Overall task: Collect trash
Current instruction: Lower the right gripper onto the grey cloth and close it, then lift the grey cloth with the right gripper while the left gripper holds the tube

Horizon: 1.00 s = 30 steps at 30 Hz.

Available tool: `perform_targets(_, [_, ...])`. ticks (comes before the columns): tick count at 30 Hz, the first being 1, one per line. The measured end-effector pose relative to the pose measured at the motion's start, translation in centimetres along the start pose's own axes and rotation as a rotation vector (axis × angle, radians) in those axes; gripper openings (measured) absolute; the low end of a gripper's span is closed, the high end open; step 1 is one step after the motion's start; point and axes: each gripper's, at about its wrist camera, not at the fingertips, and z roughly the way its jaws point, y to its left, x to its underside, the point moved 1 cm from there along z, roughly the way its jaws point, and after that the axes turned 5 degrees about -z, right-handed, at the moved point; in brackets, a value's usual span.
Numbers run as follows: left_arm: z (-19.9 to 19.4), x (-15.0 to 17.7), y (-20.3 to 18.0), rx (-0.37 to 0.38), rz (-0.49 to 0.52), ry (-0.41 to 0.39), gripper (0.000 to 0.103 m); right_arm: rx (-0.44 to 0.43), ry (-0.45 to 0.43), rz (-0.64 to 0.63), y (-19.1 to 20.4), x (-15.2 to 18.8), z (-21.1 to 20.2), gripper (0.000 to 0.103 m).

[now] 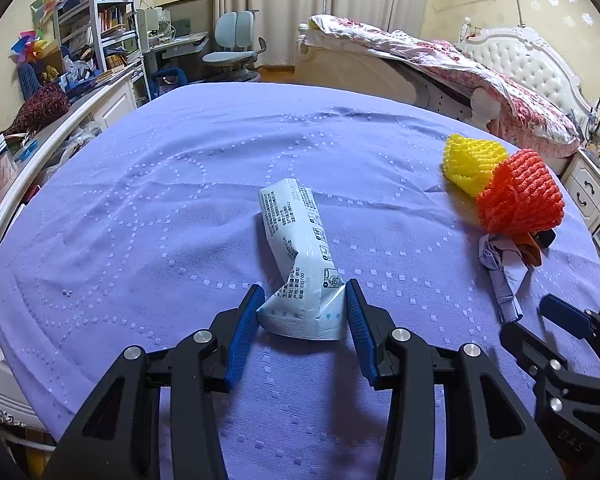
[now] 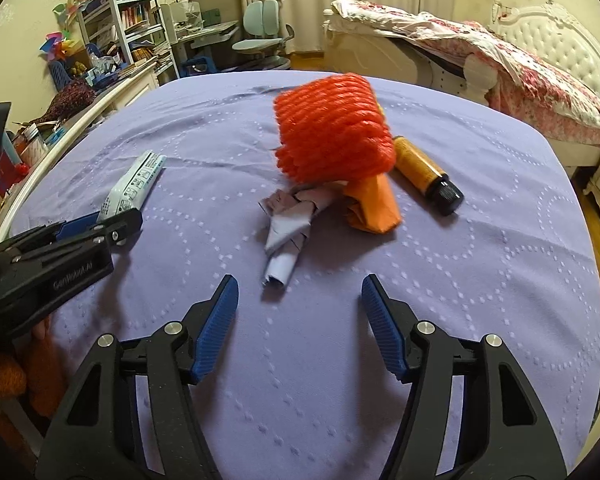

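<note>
The left gripper (image 1: 302, 294) has its jaws clamped on the near end of a tissue pack (image 1: 296, 240) lying on the bed (image 1: 140, 200). The right gripper (image 2: 298, 290) hovers, jaws apart, before crumpled paper (image 2: 286, 232) and an orange net (image 2: 332, 128).

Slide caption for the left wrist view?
Left claw grips a tissue pack on the purple sheet.

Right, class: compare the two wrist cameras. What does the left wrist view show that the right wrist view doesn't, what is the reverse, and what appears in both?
Only the left wrist view: the yellow foam net.
Only the right wrist view: the amber bottle with a black cap.
Both: the tissue pack gripped by the left gripper, the red foam net, crumpled grey paper, orange paper, the open right gripper and the purple bedsheet.
</note>
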Motion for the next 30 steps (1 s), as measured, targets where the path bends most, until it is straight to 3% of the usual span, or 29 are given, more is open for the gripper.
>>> perform_targets(7, [0.0,0.0,0.1,0.006,-0.001,0.002,0.044,0.017,0.003,0.018,0.3,-1.6,1.5,0.047])
perform_targets(9, [0.0,0.0,0.0,0.007,0.002,-0.001,0.044,0.022,0.003,0.012,0.4,-1.7,1.5,0.031])
perform_targets(12, [-0.2,0.2,-0.2,0.004,0.014,-0.007,0.044,0.014,0.004,-0.002,0.4,-1.4,1.3,0.020])
perform_targets(30, [-1.4,2.4,-2.1,0.016,0.051,-0.003,0.044,-0.012,-0.006,-0.037,0.4,3.0,-2.5,0.019])
